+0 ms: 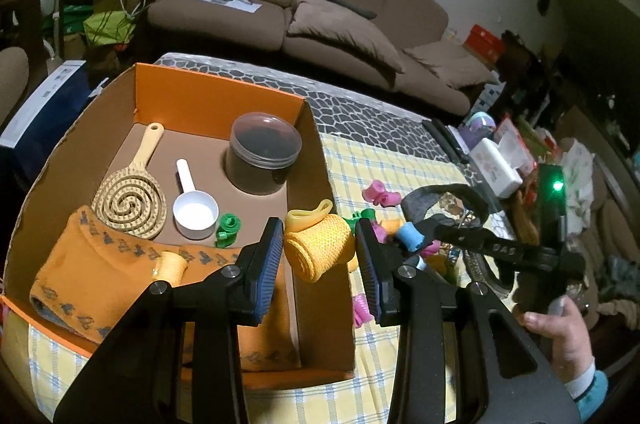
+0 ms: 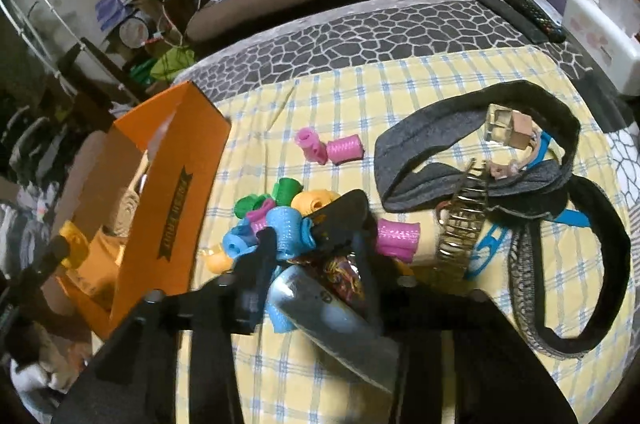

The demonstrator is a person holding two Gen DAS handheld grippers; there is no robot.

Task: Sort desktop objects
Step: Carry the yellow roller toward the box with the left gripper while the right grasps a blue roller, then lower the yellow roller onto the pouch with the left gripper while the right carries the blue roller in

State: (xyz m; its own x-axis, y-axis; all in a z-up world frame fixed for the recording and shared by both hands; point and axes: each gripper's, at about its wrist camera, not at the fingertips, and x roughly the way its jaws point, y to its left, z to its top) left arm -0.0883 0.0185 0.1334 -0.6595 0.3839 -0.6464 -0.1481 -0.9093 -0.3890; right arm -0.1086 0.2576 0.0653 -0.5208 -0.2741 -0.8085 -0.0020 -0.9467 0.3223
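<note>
My left gripper [image 1: 320,256] is shut on a yellow mesh roller [image 1: 320,248], held over the right wall of the orange cardboard box [image 1: 320,159]. Inside the box lie a spiral brush [image 1: 130,203], a white scoop [image 1: 194,212], a brown jar [image 1: 262,155], a green roller [image 1: 228,228] and an orange towel [image 1: 100,264]. My right gripper [image 2: 310,224] hovers over a pile of coloured rollers [image 2: 280,220]. A clear bag of coloured rubber bands [image 2: 328,304] sits between its blurred fingers; whether the pads press on it is unclear. A hand [image 1: 560,328] holds that gripper [image 1: 424,228] at the right of the left wrist view.
On the yellow checked cloth [image 2: 400,83] lie two pink rollers [image 2: 328,147], a grey headband [image 2: 432,143], a gold claw clip [image 2: 460,228] and black bands [image 2: 580,264]. Remotes [image 2: 520,11] and a white box [image 2: 600,43] sit at the far right. A brown sofa [image 1: 320,3] stands behind.
</note>
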